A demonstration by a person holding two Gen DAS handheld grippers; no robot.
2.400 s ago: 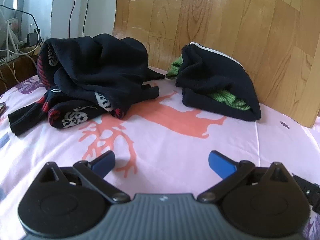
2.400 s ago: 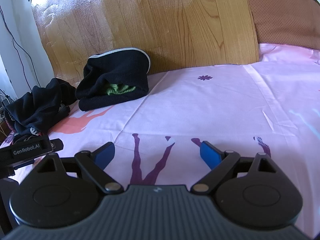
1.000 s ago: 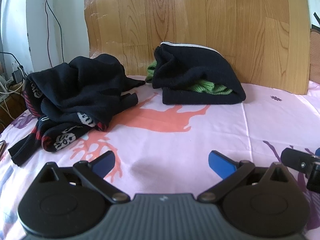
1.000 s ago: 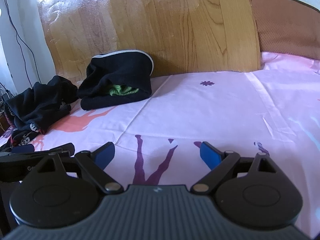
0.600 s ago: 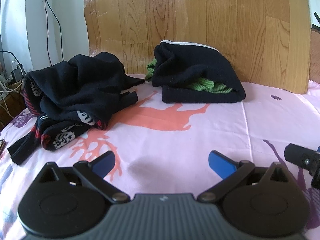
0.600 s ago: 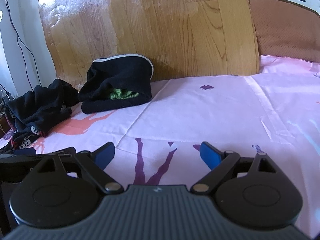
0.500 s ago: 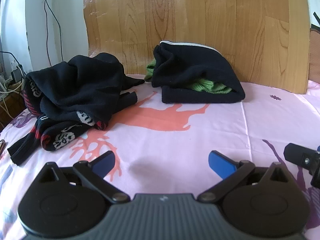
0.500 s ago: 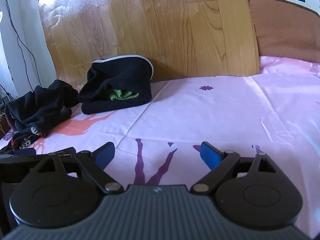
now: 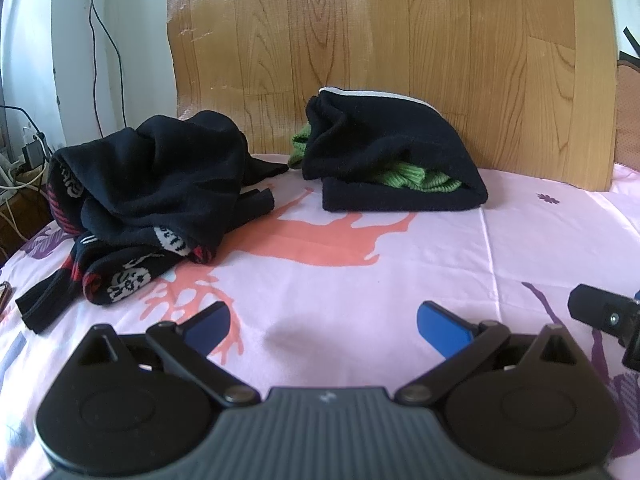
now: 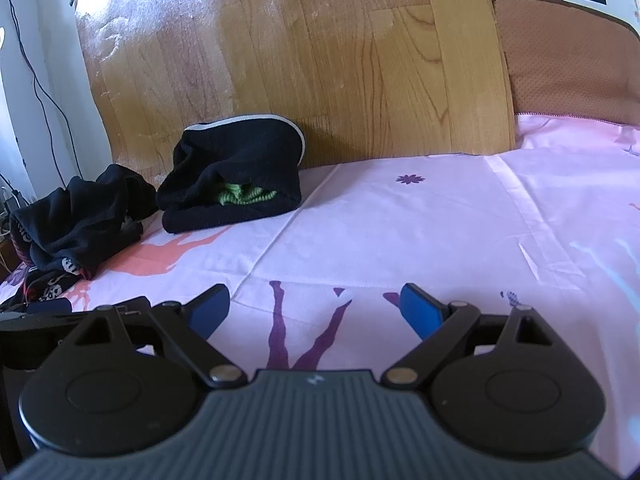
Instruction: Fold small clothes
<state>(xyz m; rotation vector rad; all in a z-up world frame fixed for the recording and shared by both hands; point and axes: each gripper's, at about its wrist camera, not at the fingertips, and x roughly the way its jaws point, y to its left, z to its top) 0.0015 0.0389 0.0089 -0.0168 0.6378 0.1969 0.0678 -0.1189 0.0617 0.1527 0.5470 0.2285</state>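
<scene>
Clothes were the business here, but nearest the cameras it was all tongs: the left gripper (image 9: 322,322) hung low over the pink sheet (image 9: 360,280) with its blue fingers (image 9: 440,326) spread wide and nothing between them. The right gripper (image 10: 314,310) matched it, jaws wide and empty above the purple print, just beside its partner. By my reading both hovered ready over the bare middle of the bed, which looked like the working space kept free for folding.

Further back on the left lay the crumpled pile (image 9: 148,200), black cloth with red trim and white skull marks, one strip trailing toward the bed's edge. That looked like the work not yet done, and the likely next pick. Just beyond it, near but apart, sat the folded stack (image 9: 396,172): a black garment with a pale edge wrapped over something green, tucked close to the wooden headboard (image 9: 400,40), presumably parked there out of the way. A brown cushion (image 10: 568,56) showed at the far right.

Against the view of a couple of seconds earlier, the left camera had swung round: the headboard stood squarer, both heaps sat further off, and the right gripper's tip had come into its right edge. Over the last second almost nothing shifted.
</scene>
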